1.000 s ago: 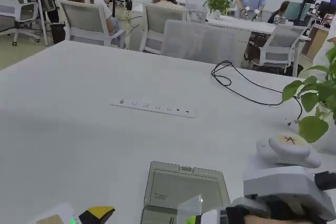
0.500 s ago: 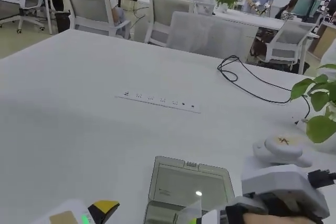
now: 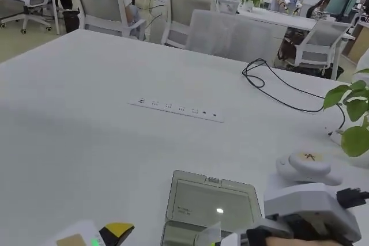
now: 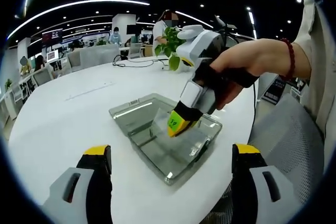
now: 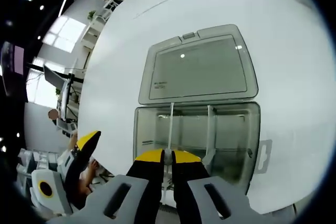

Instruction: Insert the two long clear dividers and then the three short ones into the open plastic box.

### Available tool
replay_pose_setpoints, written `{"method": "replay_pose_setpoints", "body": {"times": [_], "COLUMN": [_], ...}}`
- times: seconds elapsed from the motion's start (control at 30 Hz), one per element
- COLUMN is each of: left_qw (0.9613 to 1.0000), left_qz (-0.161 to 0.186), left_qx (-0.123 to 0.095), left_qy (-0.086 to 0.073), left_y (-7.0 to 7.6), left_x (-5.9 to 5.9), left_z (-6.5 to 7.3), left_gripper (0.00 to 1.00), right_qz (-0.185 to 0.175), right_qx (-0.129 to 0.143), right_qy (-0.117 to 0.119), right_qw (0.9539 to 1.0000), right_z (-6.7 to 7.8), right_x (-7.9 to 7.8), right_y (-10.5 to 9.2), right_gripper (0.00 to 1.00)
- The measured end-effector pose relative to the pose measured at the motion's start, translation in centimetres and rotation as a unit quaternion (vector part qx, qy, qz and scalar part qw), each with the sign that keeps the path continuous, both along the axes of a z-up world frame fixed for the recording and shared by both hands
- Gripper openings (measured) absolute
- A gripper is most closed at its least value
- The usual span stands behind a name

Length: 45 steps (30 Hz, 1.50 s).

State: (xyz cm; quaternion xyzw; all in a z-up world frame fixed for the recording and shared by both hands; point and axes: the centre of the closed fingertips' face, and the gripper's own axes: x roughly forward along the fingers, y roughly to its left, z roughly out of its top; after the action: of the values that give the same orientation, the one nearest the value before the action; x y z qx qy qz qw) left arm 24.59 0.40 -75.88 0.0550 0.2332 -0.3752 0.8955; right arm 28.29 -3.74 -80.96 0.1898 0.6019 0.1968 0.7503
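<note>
Smoky clear plastic box (image 5: 256, 129) open on the white worktop (image 5: 294, 51), lid (image 5: 199, 66) laid flat behind the base. 2 clear dividers upright inside, side by side and apart: second divider (image 5: 210, 129) standing free, held divider (image 5: 170, 129) pinched at its near end between right gripper (image 5: 167, 156) fingers (image 5: 149, 162).

smoky translucent plastic box (image 5: 199, 69): glossy, smooth, lid catches lamp glints. thin clear plastic divider sheet (image 5: 171, 121): smooth. white table top (image 3: 86, 119): matt, even. right gripper (image 5: 165, 157): yellow-black matt plastic tips, grey plastic shell.
</note>
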Motion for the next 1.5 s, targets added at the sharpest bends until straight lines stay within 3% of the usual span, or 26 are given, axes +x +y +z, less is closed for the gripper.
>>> {"method": "replay_pose_setpoints", "body": {"times": [0.37, 0.6, 0.83, 1.0, 1.2, 1.3, 1.5], "left_qw": [1.0000, 1.0000, 1.0000, 1.0000, 0.9999, 0.9999, 0.9999], "left_qz": [0.002, 0.002, 0.005, 0.007, 0.012, 0.014, 0.015], "left_qx": [0.001, 0.000, 0.000, -0.001, -0.003, -0.004, -0.003], "left_qy": [0.001, 0.001, 0.001, -0.001, -0.005, -0.006, -0.007], "left_y": [0.2, 0.1, 0.2, 0.3, 0.4, 0.5, 0.5], "left_x": [0.1, 0.1, 0.1, 0.2, 0.3, 0.3, 0.3], "left_z": [0.1, 0.1, 0.2, 0.3, 0.6, 0.6, 0.6], "left_gripper": [0.96, 0.96, 0.95, 0.95, 0.95, 0.95, 0.95], "right_qz": [0.005, 0.062, 0.124, 0.173, 0.195, 0.198, 0.192], "right_qx": [-0.007, -0.050, -0.097, -0.142, -0.181, -0.193, -0.195], "right_qy": [0.002, -0.014, -0.033, -0.053, -0.070, -0.077, -0.080], "right_qw": [1.0000, 0.9967, 0.9870, 0.9732, 0.9615, 0.9579, 0.9586], "right_z": [-0.1, 0.1, 0.1, -0.1, -0.3, -0.7, -1.5], "right_x": [0.0, 0.1, 0.2, 0.2, 0.3, 0.4, 0.5], "right_y": [0.0, 0.2, 0.5, 0.6, 1.1, 1.3, 1.2], "right_gripper": [0.07, 0.07, 0.07, 0.07, 0.07, 0.07, 0.07]}}
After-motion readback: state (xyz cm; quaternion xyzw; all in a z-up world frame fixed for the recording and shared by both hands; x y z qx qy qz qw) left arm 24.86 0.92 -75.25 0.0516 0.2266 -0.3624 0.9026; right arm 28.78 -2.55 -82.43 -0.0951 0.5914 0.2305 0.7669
